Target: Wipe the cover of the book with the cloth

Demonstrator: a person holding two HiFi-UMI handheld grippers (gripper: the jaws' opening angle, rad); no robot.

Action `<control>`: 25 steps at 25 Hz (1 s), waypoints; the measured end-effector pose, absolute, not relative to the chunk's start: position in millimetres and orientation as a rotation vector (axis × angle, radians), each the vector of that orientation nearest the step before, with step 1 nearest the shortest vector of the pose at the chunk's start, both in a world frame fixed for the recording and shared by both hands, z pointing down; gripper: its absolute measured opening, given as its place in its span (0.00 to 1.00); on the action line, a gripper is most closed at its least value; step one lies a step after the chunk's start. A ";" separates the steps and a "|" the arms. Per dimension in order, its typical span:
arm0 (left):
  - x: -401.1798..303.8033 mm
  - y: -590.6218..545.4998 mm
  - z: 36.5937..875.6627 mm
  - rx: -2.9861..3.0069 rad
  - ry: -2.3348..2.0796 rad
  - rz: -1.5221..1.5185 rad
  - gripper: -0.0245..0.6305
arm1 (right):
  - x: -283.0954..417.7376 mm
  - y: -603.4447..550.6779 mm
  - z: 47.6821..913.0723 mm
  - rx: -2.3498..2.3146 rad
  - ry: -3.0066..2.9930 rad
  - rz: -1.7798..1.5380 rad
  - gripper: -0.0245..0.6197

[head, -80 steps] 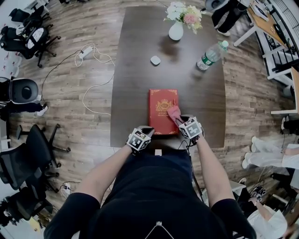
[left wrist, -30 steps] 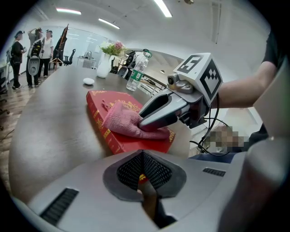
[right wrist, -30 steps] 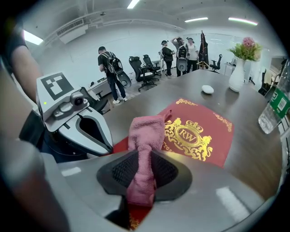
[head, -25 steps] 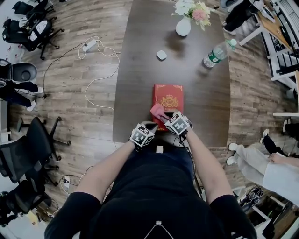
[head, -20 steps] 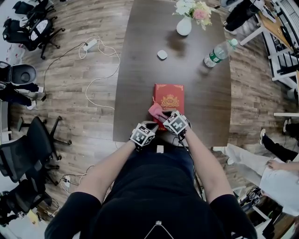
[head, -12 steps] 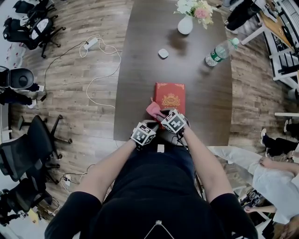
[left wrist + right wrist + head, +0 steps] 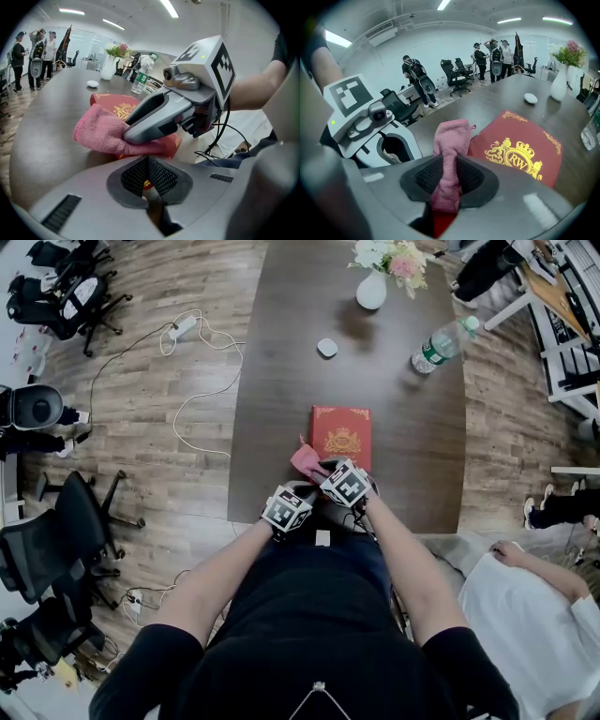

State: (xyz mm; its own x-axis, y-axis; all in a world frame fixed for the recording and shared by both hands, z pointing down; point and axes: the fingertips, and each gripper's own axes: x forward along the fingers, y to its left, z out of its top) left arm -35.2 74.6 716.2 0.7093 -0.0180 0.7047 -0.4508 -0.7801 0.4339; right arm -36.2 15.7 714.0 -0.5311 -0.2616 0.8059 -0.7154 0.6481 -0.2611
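Note:
A red book (image 7: pixel 341 435) with a gold crest lies on the dark table (image 7: pixel 281 381) near its front edge. My right gripper (image 7: pixel 321 468) is shut on a pink cloth (image 7: pixel 307 460), which rests over the book's near left edge and partly on the table. In the right gripper view the cloth (image 7: pixel 452 136) runs out from between the jaws (image 7: pixel 447 180) beside the book (image 7: pixel 520 150). My left gripper (image 7: pixel 149 176) is shut, and a sliver of red and gold, the book's near edge, shows between its pads. The cloth (image 7: pixel 101 133) lies just ahead of it.
A white vase of flowers (image 7: pixel 372 289), a small white object (image 7: pixel 327 347) and a water bottle (image 7: pixel 437 345) stand at the table's far end. Office chairs (image 7: pixel 56 540) and cables (image 7: pixel 192 399) are on the floor at left. A person in white (image 7: pixel 525 615) is at lower right.
My right gripper has carried the cloth leftwards across the cover, from the book's right side to its left edge. The left gripper has stayed at the near edge.

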 end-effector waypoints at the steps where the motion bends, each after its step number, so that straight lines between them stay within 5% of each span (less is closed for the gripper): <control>1: -34.9 74.7 716.4 2.313 -0.358 0.946 0.03 | -35.8 15.9 713.7 0.755 -2.098 0.753 0.19; 25: -38.6 76.1 716.6 2.314 -0.338 0.945 0.03 | 13.6 32.4 715.1 0.837 -2.018 0.781 0.19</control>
State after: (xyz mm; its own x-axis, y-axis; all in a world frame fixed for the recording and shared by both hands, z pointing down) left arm -38.6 76.1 716.6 0.7126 -0.0055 0.7015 -0.4403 -0.7820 0.4412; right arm 13.6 32.4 715.1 -0.4626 -0.2810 0.8408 -0.7740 0.5906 -0.2284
